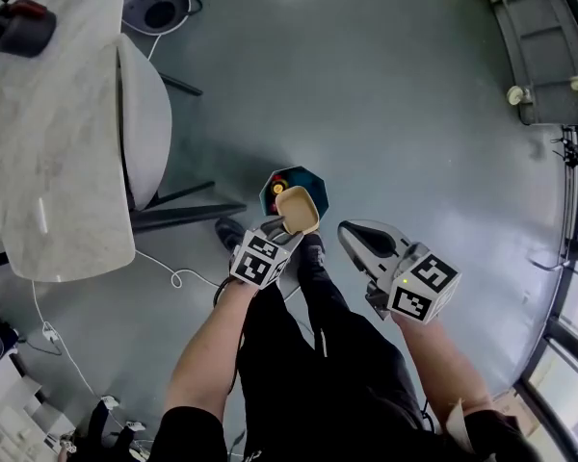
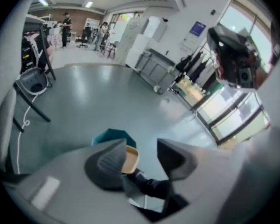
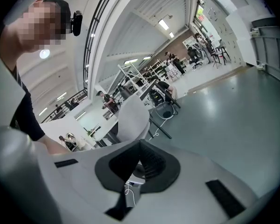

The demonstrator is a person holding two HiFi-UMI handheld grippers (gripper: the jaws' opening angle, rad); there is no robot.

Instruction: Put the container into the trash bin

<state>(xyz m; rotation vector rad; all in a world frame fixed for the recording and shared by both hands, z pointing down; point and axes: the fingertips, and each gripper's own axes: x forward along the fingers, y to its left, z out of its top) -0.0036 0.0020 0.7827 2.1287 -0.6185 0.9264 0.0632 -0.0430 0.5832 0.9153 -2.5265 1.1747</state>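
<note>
Centre of head view: left gripper (image 1: 284, 227), jaws spread wide above the teal trash bin (image 1: 266, 192), so the beige container (image 1: 298, 209), loose against one jaw, can drop in; right gripper (image 1: 358, 239), closed and empty, held aside

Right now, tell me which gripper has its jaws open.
The left gripper: its jaws stand apart above the teal trash bin, with the tan container beside one jaw. The right gripper is shut.
</note>
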